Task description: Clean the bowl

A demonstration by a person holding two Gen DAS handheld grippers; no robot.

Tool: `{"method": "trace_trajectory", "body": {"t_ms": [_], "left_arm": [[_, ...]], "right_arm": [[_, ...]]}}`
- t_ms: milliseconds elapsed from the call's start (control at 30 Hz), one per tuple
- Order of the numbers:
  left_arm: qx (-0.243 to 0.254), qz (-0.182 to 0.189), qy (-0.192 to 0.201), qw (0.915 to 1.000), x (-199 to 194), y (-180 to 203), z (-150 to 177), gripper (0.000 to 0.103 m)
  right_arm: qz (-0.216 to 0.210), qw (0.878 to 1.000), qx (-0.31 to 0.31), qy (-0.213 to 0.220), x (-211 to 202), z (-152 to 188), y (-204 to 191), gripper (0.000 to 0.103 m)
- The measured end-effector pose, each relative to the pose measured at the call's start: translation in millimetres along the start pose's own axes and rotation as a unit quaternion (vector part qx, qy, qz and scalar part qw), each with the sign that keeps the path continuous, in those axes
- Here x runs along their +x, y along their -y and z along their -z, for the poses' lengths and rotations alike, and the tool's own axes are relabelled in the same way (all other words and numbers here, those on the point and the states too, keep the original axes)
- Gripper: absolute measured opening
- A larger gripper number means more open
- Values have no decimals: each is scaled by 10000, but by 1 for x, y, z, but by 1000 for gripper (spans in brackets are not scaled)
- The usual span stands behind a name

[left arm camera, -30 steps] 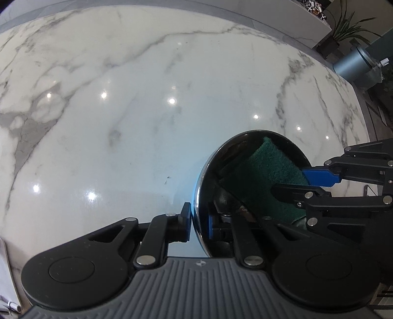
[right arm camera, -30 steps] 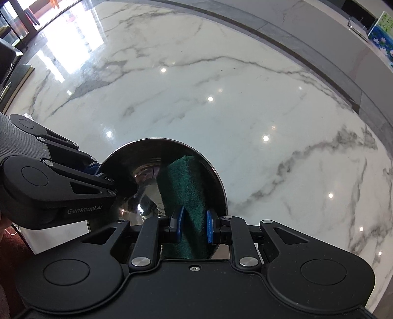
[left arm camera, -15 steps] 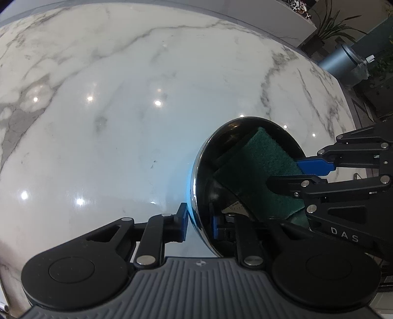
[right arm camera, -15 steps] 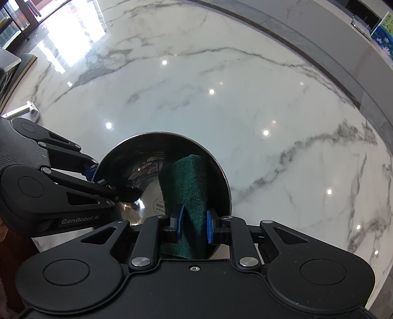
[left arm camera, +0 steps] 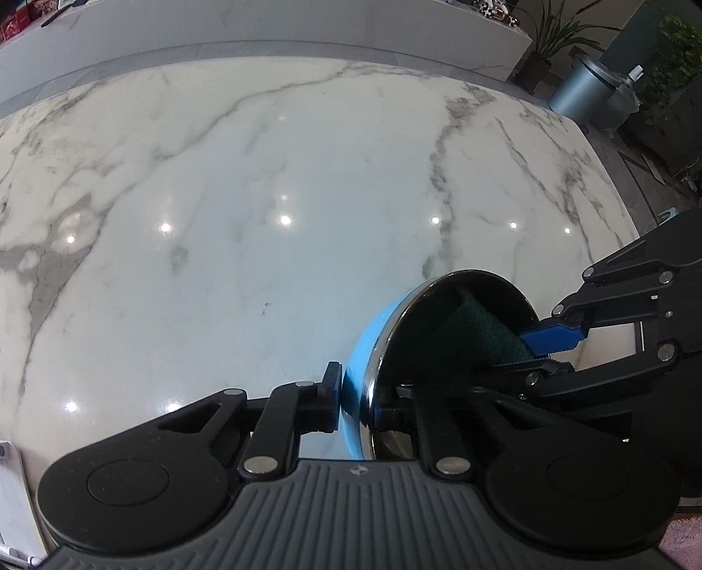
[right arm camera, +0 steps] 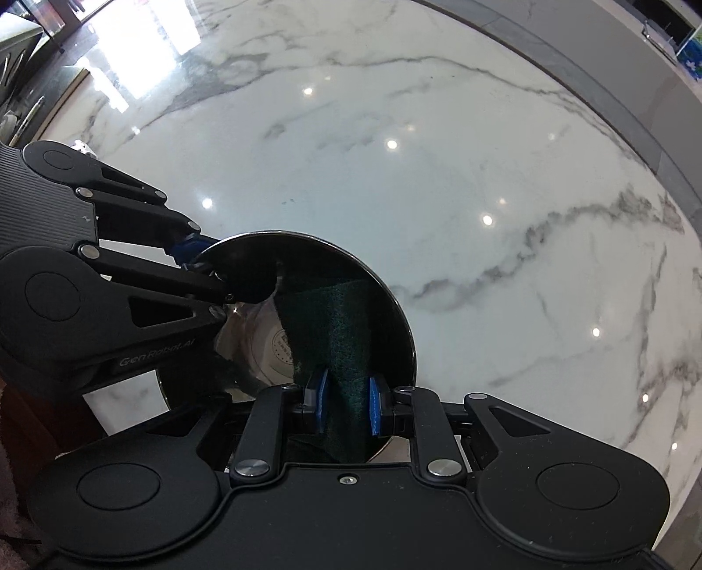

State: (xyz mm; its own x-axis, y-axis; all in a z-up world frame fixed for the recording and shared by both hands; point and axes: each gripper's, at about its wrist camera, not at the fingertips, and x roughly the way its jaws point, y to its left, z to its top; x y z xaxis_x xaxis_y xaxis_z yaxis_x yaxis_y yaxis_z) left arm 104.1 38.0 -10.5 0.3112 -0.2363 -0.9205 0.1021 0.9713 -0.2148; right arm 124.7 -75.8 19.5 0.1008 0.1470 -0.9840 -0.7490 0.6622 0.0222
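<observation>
A steel bowl (left arm camera: 381, 350) with a light blue outside is held tilted above the marble table, its mouth turned to the right. My left gripper (left arm camera: 356, 403) is closing, its pads pressing on the bowl's wall, one outside and one inside. A dark green scouring pad (left arm camera: 478, 333) lies against the inside of the bowl, and my right gripper (left arm camera: 537, 355) reaches in from the right. In the right wrist view the right gripper (right arm camera: 346, 405) is shut on the pad (right arm camera: 338, 324). The pad covers the right half of the bowl (right arm camera: 254, 333). The left gripper (right arm camera: 206, 272) clamps the rim at the upper left.
The white marble table (left arm camera: 263, 197) spreads out under both hands. A grey cylindrical bin (left arm camera: 583, 87) and potted plants (left arm camera: 553, 39) stand beyond its far right edge. A white object (left arm camera: 8, 482) lies at the lower left and a pink cloth (left arm camera: 684, 539) at the lower right.
The bowl has rolled, so its blue outside now shows in the left wrist view. Both hands have shifted across the table, and the pad has slid along the bowl's inside.
</observation>
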Motion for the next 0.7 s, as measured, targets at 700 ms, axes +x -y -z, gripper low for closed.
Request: {"method": "trace_trajectory", "body": {"t_ms": [700], "left_arm": [[690, -332, 91, 9970, -1, 19, 9, 16]], "right_arm": [[383, 9984, -48, 415, -4, -5, 8, 16]]}}
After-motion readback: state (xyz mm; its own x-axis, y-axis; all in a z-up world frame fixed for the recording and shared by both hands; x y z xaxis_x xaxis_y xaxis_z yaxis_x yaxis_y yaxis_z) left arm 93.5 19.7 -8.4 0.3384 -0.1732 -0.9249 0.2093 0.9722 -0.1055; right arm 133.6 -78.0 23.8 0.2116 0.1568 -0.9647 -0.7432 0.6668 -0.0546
